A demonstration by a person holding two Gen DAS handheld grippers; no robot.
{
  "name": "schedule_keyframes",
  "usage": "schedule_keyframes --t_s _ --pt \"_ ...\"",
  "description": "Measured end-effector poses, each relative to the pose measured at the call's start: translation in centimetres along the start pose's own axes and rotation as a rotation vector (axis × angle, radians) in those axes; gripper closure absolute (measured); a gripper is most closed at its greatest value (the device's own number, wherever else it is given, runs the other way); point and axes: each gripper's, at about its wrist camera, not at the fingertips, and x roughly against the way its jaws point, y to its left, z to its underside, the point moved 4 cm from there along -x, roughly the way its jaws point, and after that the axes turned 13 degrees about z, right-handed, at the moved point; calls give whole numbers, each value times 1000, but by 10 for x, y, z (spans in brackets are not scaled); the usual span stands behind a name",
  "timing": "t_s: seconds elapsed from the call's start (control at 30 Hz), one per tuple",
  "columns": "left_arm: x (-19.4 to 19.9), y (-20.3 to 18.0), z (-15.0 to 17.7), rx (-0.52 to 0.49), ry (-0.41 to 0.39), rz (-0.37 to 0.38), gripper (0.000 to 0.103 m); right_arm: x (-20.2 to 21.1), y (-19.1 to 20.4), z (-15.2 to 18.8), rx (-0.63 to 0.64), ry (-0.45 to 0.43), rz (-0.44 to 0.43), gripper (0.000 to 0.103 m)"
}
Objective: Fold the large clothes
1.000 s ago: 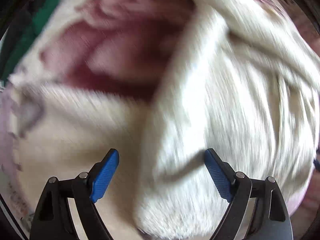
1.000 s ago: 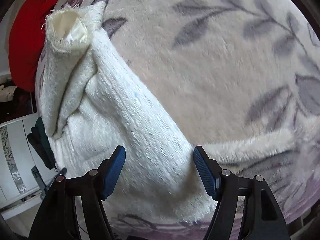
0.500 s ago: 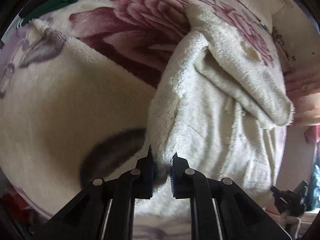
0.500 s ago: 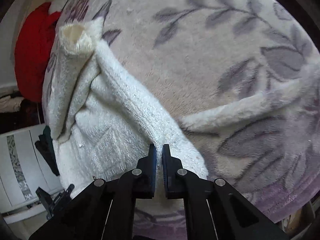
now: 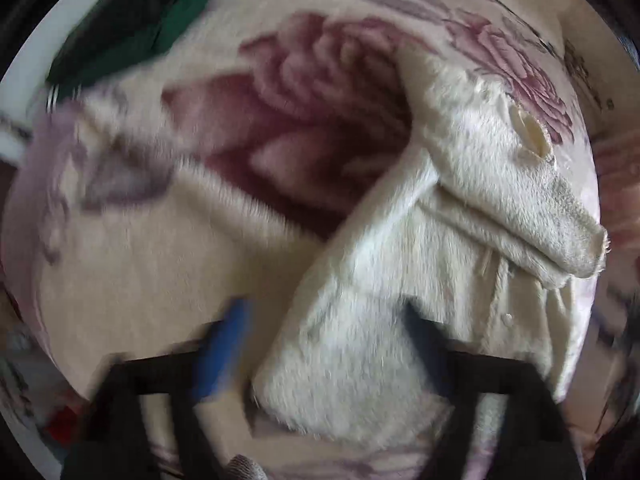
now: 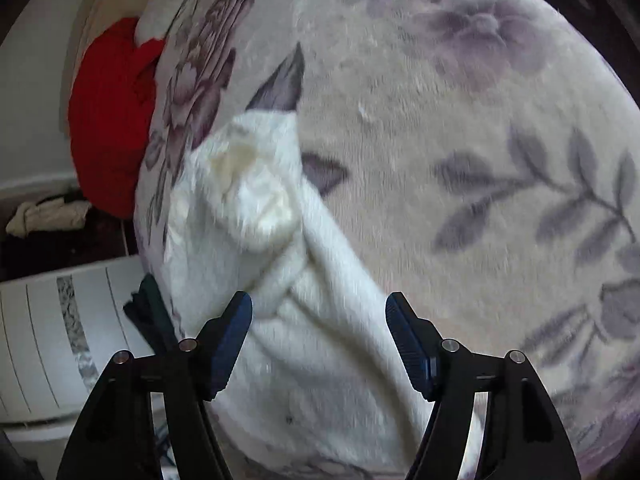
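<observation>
Half a second ago both grippers were pinched nearly shut at the near hem of the garment; now the jaws of each have just been opening. The left gripper [image 5: 320,344] stands spread wide, blurred, with the folded near edge of the garment [image 5: 400,300] lying between the fingers, the pads off the cloth. The right gripper [image 6: 320,344] is also spread, its blue pads [image 6: 232,344] clear of the fleece that lies between them. Both views have pulled away from the garment: more of the blanket [image 5: 132,280] shows around it than before, and in the right view the garment's open cuff [image 6: 248,172] now sits nearer the middle of the picture.

The garment is a cream, fluffy fleece piece lying on the flowered blanket of a bed. It is folded lengthwise into a narrow band, one long edge turned over onto the body. A sleeve lies folded across its far part, with the cuff opening showing a smoother pale lining. In the left view a large dark pink flower print [image 5: 304,128] lies just beyond the garment's left edge. A red cloth [image 6: 112,120] lies beyond the garment's far end, and a green cloth [image 5: 160,28] lies off the garment's left side at the blanket's edge.
</observation>
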Motion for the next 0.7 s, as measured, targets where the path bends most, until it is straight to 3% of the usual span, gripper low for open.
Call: schedule_keyframes --t_s 0.1,0.17,0.23,0.27,0.33,0.53,0.63,0.7 --pt "-16 -10 -31 -75 -46 -47 12 -46 29 -66 -16 4 -9 32" --pt "-28 -16 -52 -104 -74 -60 12 -79 49 -99 -37 57 -50 32" --pt "-45 -27 -73 -118 -87 -51 12 -114 68 -113 -40 129 -44 32" --pt "-52 -33 -83 -126 -90 -46 12 -129 75 -116 -45 161 4 48" --pt "-66 -50 -101 -145 -97 -36 12 -136 91 -120 -4 110 76 94" --pt "-85 -84 -135 -200 -117 -15 12 -102 126 -154 106 -100 243 96" --pt "-92 -94 -146 -230 -125 -32 12 -114 137 -172 131 -102 306 96" --pt "-95 -95 -153 -241 -120 -33 12 -129 134 -174 158 -26 321 95"
